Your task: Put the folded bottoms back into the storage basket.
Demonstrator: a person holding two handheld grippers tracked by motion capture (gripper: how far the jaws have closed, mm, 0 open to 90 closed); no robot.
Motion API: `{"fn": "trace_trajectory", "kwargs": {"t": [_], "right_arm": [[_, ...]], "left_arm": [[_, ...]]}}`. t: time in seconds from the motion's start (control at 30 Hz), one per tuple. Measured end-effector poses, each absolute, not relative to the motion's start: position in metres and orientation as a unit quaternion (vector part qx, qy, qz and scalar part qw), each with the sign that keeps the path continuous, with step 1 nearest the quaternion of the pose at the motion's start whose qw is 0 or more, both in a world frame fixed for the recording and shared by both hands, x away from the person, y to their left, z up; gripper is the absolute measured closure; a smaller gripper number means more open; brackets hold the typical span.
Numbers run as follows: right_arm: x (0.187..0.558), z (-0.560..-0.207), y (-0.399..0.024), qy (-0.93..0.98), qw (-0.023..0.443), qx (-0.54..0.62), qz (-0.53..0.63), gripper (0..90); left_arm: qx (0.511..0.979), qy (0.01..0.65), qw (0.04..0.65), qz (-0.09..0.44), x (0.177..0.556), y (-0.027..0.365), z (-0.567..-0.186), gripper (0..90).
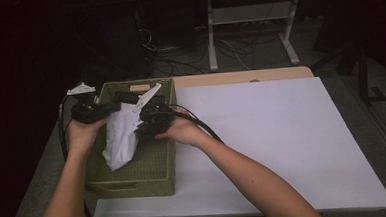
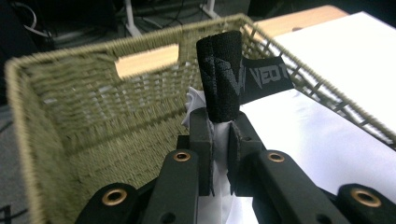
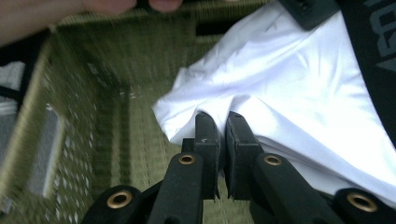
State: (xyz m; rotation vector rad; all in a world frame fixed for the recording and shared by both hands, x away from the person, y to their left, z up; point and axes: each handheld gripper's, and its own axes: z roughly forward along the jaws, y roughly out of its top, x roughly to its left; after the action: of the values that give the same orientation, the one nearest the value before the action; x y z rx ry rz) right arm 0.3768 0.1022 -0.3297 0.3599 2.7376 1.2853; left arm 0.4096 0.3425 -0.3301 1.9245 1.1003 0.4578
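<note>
Two grippers, our left gripper (image 2: 219, 144) and right gripper (image 3: 222, 140), pinch the white garment (image 1: 120, 135) tight. We hold it over the basket (image 1: 135, 184) so it can drop inside.

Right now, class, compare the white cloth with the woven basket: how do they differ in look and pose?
The white cloth is smooth, soft and crumpled; the woven basket is olive-green, stiff and open-weave. The cloth hangs pinched between the left gripper and the right gripper, while the basket sits flat on the table. The cloth has a black band; the basket has a handle slot. Both lie at the table's left end.
</note>
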Motion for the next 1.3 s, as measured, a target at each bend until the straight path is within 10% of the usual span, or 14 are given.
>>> {"fn": "trace_trajectory", "kwargs": {"t": [0.8, 1.03, 1.3], "right_arm": [[0.378, -0.328, 0.039, 0.874, 0.035, 0.161, 0.458, 43.3], [0.384, -0.322, 0.019, 0.864, 0.045, 0.177, 0.469, 39.3], [0.389, -0.324, -0.008, 0.856, 0.051, 0.195, 0.475, 35.0]], "left_arm": [[0.787, 0.466, 0.362, 0.181, 0.448, 0.321, -0.357, 77.9], [0.768, 0.488, 0.365, 0.195, 0.447, 0.323, -0.351, 43.3], [0.772, 0.466, 0.4, 0.163, 0.426, 0.311, -0.335, 25.5]]}}
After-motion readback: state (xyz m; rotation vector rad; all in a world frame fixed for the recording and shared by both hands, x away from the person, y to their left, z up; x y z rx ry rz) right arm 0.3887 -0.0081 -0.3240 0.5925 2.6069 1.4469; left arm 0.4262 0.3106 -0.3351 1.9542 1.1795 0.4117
